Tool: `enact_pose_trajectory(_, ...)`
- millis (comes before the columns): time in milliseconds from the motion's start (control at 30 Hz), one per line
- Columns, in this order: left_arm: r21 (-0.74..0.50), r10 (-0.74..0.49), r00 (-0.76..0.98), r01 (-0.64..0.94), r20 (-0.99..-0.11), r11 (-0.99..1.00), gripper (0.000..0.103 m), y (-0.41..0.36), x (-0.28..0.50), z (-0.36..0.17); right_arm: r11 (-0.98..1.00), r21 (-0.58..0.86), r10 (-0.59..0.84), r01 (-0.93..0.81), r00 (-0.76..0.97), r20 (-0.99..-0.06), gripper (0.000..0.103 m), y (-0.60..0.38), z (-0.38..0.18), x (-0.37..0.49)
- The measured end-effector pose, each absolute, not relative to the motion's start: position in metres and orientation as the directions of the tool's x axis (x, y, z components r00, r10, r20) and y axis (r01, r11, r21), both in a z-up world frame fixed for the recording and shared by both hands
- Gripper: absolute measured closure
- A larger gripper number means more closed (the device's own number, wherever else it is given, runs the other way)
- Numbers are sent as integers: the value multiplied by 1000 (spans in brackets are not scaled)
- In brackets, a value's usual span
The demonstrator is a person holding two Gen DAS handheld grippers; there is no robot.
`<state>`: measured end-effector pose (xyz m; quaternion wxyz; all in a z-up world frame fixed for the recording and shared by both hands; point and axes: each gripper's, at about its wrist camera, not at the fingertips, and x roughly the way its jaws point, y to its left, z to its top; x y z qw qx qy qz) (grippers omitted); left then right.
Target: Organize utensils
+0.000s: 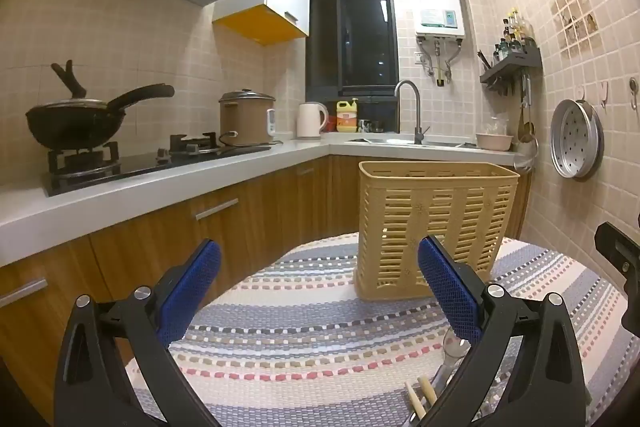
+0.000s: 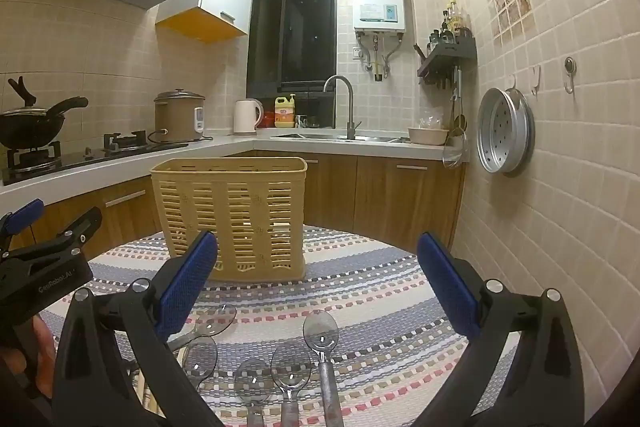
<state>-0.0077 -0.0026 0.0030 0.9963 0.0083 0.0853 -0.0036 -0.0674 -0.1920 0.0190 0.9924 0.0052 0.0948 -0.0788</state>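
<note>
A tan slotted utensil basket [image 1: 434, 227] stands upright on the striped woven cloth [image 1: 304, 339]; it also shows in the right wrist view [image 2: 236, 219]. Several metal spoons [image 2: 320, 335] lie bowl-up on the cloth just in front of my right gripper [image 2: 318, 279], which is open and empty above them. My left gripper [image 1: 320, 279] is open and empty, short of the basket. One spoon [image 1: 456, 347] and wooden chopstick ends [image 1: 420, 395] lie under its right finger. The left gripper also appears in the right wrist view [image 2: 44, 247].
A grey counter [image 1: 160, 183] runs along the left and back with a gas stove, wok [image 1: 80, 123], rice cooker [image 1: 246, 119], kettle and sink. Wooden cabinets stand below. A tiled wall at right carries a steamer tray [image 2: 506, 131] and a spice rack.
</note>
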Motion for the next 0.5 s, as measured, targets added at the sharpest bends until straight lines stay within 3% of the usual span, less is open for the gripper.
enact_pose_trajectory(500, 37, -2, 986, 8, -166, 999, 7, -7, -11, 3, 990, 5, -136, 140, 970, -203, 8, -193, 15, -67)
